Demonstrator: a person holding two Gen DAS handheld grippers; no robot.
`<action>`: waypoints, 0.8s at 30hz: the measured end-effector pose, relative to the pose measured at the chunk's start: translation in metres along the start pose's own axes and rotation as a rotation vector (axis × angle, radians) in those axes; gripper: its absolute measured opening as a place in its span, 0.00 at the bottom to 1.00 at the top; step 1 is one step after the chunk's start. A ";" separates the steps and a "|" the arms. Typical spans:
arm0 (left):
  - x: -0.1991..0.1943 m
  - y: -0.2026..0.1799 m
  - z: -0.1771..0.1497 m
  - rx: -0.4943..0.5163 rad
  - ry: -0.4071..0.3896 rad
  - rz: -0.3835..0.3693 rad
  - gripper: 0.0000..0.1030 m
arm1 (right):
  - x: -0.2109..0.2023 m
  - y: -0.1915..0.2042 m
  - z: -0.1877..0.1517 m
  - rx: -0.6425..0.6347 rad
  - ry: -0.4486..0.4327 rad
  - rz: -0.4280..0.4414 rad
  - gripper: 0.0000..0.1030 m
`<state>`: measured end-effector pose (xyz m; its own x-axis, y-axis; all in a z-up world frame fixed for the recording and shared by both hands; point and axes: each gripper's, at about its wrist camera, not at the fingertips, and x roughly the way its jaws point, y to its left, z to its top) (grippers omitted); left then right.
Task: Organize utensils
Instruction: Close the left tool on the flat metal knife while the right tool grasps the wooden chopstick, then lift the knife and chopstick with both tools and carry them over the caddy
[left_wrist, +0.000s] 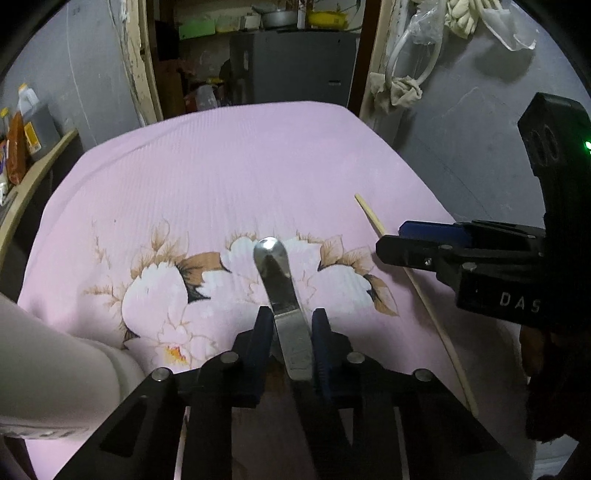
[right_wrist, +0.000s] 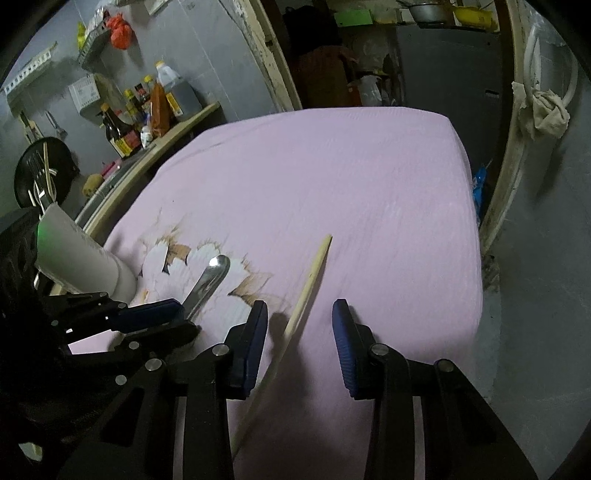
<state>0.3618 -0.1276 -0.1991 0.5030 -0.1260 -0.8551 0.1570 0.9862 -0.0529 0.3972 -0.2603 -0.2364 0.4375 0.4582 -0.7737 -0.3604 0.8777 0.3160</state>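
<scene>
My left gripper is shut on a metal utensil handle that sticks forward over the pink floral cloth; it also shows in the right wrist view. A wooden chopstick lies on the cloth to the right. My right gripper is open with the chopstick lying between its fingers, not gripped. A white cylinder holder lies tilted at the left with utensils and chopsticks in its far end.
A shelf with sauce bottles runs along the left wall. A doorway with stored goods is behind the table. The cloth-covered table ends at the far and right edges.
</scene>
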 end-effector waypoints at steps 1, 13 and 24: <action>0.000 0.001 0.000 -0.012 0.008 -0.008 0.18 | -0.001 0.002 -0.002 -0.003 0.002 -0.012 0.32; 0.002 0.006 -0.003 -0.056 0.014 -0.018 0.16 | 0.002 0.002 0.006 0.090 0.066 -0.129 0.09; -0.013 0.023 -0.014 -0.173 -0.028 -0.096 0.15 | -0.042 0.003 -0.016 0.268 -0.115 -0.010 0.04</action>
<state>0.3472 -0.1016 -0.1962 0.5164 -0.2213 -0.8272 0.0582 0.9729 -0.2240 0.3644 -0.2793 -0.2114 0.5358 0.4489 -0.7152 -0.1315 0.8810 0.4544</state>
